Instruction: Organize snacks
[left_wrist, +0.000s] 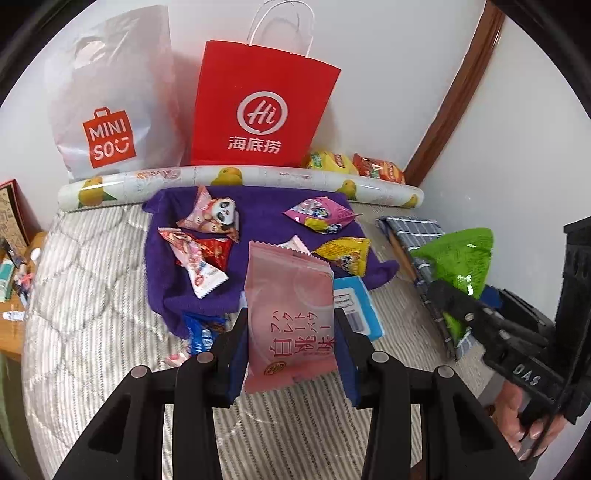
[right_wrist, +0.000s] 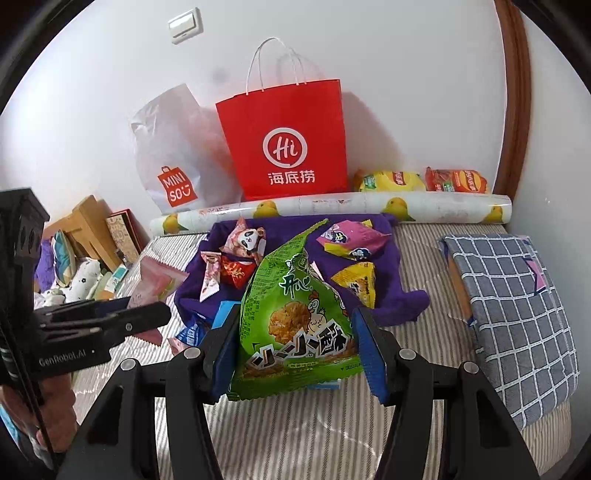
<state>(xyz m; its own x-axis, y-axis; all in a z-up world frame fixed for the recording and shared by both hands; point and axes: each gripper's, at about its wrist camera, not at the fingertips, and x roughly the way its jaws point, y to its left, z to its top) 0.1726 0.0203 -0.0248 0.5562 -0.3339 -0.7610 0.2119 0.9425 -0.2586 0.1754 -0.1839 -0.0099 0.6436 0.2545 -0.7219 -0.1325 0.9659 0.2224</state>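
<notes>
My left gripper (left_wrist: 291, 328) is shut on a pink snack packet (left_wrist: 290, 314) and holds it above the striped bed. My right gripper (right_wrist: 295, 332) is shut on a green snack bag (right_wrist: 295, 325), which also shows in the left wrist view (left_wrist: 461, 266). Several small snack packets lie on a purple cloth (left_wrist: 258, 214), among them a panda packet (left_wrist: 218, 216), a pink-yellow packet (left_wrist: 321, 214) and a yellow one (left_wrist: 343, 254). A red paper bag (left_wrist: 262, 107) and a white MINISO bag (left_wrist: 110, 103) stand against the wall behind.
A rolled fruit-print sheet (left_wrist: 240, 179) lies across the bed before the bags. Yellow and red chip bags (right_wrist: 421, 181) sit at the back right. A blue checked cloth bundle (right_wrist: 517, 295) lies on the right. A blue packet (left_wrist: 358, 306) lies under the pink one. A wooden table (right_wrist: 85, 221) stands on the left.
</notes>
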